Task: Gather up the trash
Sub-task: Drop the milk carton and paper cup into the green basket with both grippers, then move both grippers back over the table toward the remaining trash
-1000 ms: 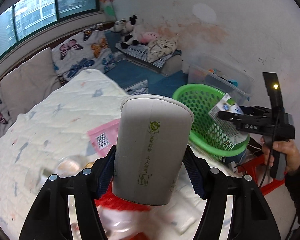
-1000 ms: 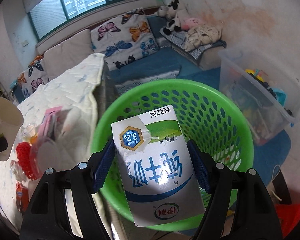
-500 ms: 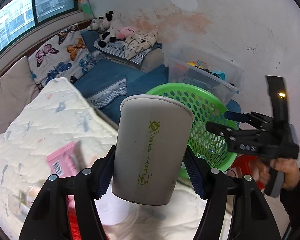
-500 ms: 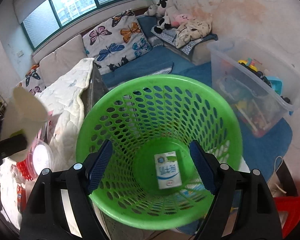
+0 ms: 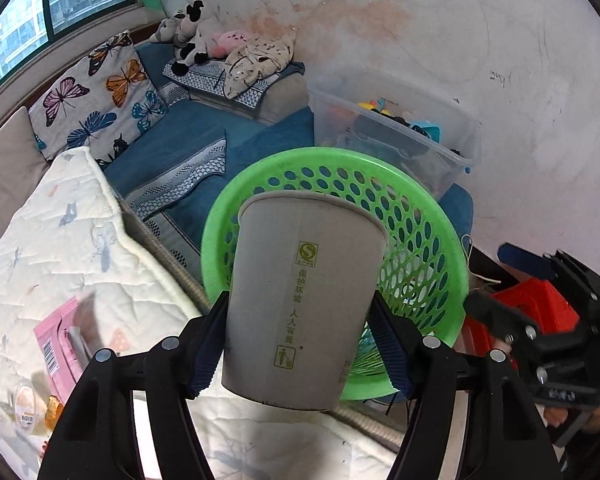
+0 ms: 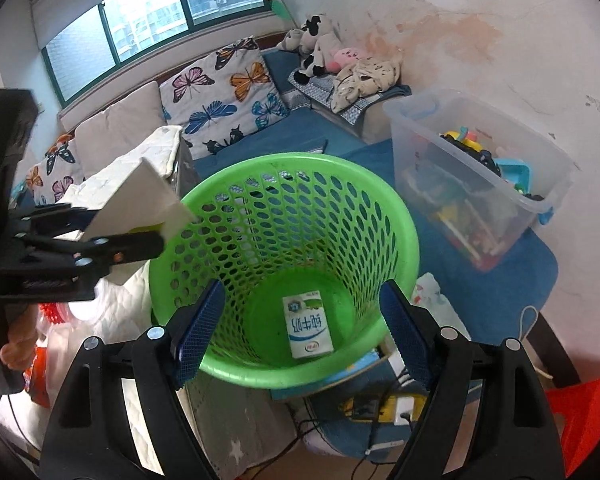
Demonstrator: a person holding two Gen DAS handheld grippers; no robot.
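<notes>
My left gripper (image 5: 300, 344) is shut on a grey paper cup (image 5: 300, 304) and holds it just before the near rim of the green mesh basket (image 5: 432, 248). In the right wrist view the same cup (image 6: 136, 204) sits at the basket's (image 6: 380, 208) left rim, clamped by the left gripper (image 6: 112, 240). My right gripper (image 6: 300, 332) is open and empty above the basket's near rim. A milk carton (image 6: 307, 326) lies flat on the basket's bottom. The right gripper (image 5: 512, 292) also shows at the right in the left wrist view.
A quilted white table cover (image 5: 60, 248) with a pink packet (image 5: 60, 344) and small wrappers lies left. A clear toy box (image 6: 476, 176) stands right of the basket. A red stool (image 5: 540, 304) and cables sit below. A butterfly cushion (image 6: 224, 100) and plush toys are behind.
The right gripper opened and the milk carton dropped into the basket. The left gripper carried the cup rightward from over the table to the basket's rim.
</notes>
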